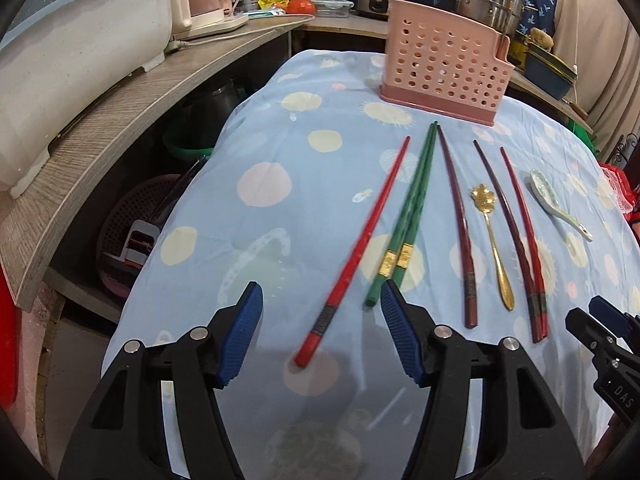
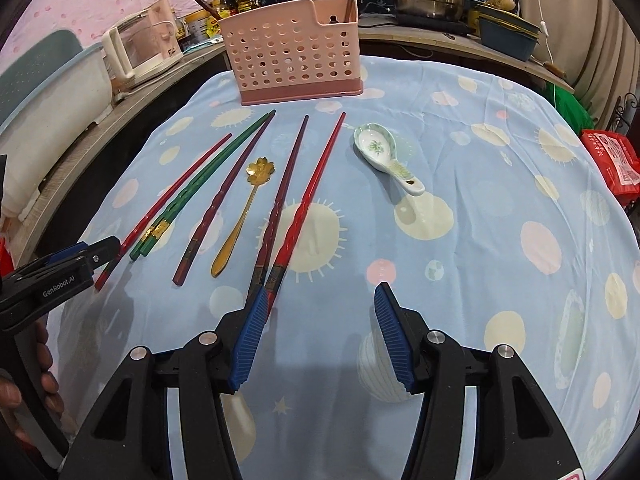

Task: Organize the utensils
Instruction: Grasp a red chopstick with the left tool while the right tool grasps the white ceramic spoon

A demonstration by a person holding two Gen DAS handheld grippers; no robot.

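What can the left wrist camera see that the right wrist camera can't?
Only the left view shows the storage under the grey shelf: a purple basket and a green tub. Only the right view shows a hand holding the left gripper, and chopsticks standing in the pink caddy. Both show the green chopsticks, gold spoon and ceramic spoon on the blue cloth.
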